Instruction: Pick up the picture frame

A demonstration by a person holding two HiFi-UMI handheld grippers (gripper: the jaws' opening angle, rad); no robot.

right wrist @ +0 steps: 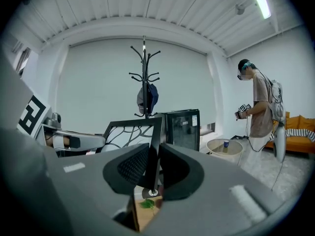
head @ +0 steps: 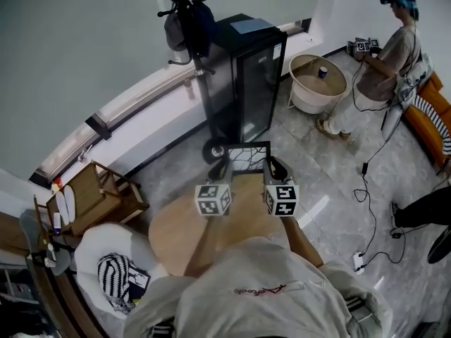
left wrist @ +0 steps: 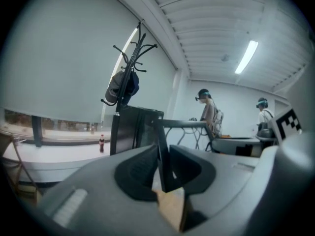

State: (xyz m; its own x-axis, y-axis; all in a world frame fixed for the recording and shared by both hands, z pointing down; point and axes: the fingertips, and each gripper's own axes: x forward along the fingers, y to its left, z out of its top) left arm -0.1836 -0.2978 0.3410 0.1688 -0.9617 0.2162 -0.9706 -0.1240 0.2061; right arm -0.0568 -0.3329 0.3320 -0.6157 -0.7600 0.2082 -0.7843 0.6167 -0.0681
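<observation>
The black picture frame (head: 248,158) is held in the air past the far edge of the round wooden table (head: 176,224). The left tool (head: 223,165) pinches its left edge and the right tool (head: 272,165) pinches its right edge.

The picture frame (head: 248,158) sits between the left tongs (head: 224,166) and right tongs (head: 273,166), above the surface (head: 176,224); behind stand the fridge (head: 246,76) and coat rack (head: 184,20)
</observation>
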